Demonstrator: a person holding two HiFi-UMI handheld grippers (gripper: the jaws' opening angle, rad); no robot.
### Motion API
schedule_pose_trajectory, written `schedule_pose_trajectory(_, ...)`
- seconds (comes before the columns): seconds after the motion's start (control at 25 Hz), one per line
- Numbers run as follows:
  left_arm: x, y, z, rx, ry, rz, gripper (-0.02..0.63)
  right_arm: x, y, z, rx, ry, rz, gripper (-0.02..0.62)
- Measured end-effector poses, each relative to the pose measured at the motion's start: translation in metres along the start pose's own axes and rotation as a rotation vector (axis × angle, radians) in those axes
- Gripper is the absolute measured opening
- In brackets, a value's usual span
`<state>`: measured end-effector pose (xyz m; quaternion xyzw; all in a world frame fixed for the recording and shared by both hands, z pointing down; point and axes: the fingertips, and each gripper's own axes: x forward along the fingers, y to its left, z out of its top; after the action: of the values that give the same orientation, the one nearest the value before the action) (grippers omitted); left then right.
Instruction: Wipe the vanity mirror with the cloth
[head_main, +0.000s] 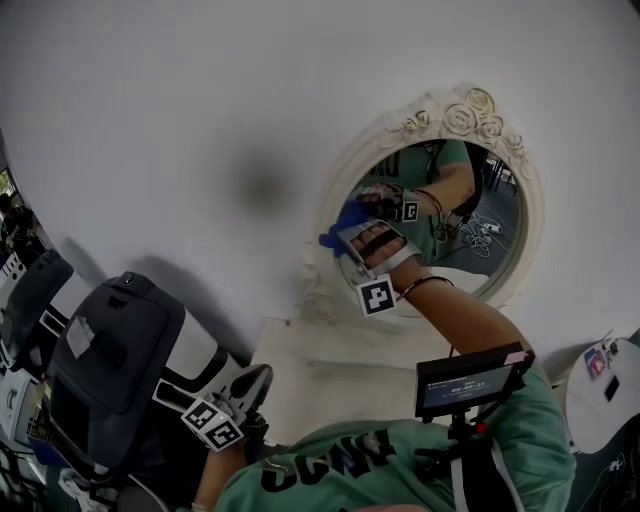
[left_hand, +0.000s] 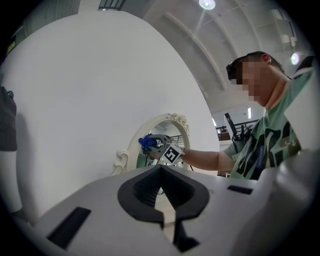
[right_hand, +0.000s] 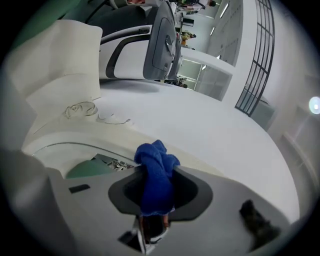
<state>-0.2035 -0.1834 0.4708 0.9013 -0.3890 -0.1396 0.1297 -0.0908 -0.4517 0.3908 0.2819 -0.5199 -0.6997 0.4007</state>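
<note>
An oval vanity mirror (head_main: 470, 235) in an ornate white frame (head_main: 450, 110) hangs on the white wall. My right gripper (head_main: 350, 235) is shut on a bunched blue cloth (head_main: 340, 222), which is held at the mirror's left edge, against the frame and glass. In the right gripper view the cloth (right_hand: 156, 175) sticks up from between the jaws, with the frame (right_hand: 75, 137) and a sliver of glass (right_hand: 90, 167) just beyond. The left gripper view shows the cloth (left_hand: 146, 143) at the mirror (left_hand: 165, 125) from afar. My left gripper (head_main: 245, 390) hangs low, away from the mirror, shut and empty.
A cream vanity top (head_main: 330, 370) lies under the mirror. A bulky grey, black and white machine (head_main: 110, 370) stands at the left beside the left gripper. A small screen (head_main: 470, 382) sits at the person's chest. A white round object (head_main: 605, 390) is at the right edge.
</note>
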Motion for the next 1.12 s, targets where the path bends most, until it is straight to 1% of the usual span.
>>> schedule_pose_trajectory(0.12,-0.008,0.006,-0.001,-0.007,-0.003,0.024,0.006,0.005,0.005,0.0,0.0,0.002,0.004,0.095)
schedule_pose_trajectory(0.2,-0.007,0.008,-0.001,-0.01,0.002,0.021,0.006,0.003,0.008,-0.005,0.001,0.008,0.007,0.094)
schedule_pose_trajectory(0.32,0.005,0.003,-0.001,-0.008,0.012,-0.009,0.006,-0.01,0.015,-0.021,0.028,0.029,0.029,0.094)
schedule_pose_trajectory(0.4,0.016,-0.002,-0.002,-0.005,0.02,-0.038,0.006,-0.025,0.021,-0.04,0.034,0.058,0.035,0.094)
schedule_pose_trajectory(0.6,0.049,-0.016,-0.009,-0.008,0.049,-0.122,0.006,-0.08,0.04,-0.113,0.031,0.171,0.046,0.094)
schedule_pose_trajectory(0.84,0.084,-0.038,-0.019,-0.014,0.074,-0.219,0.006,-0.161,0.069,-0.217,0.002,0.383,0.094,0.094)
schedule_pose_trajectory(1.0,0.094,-0.043,-0.024,-0.017,0.087,-0.241,0.006,-0.204,0.084,-0.274,-0.022,0.519,0.125,0.094)
schedule_pose_trajectory(1.12,0.097,-0.041,-0.027,-0.021,0.092,-0.236,0.006,-0.226,0.095,-0.302,0.01,0.59,0.163,0.094)
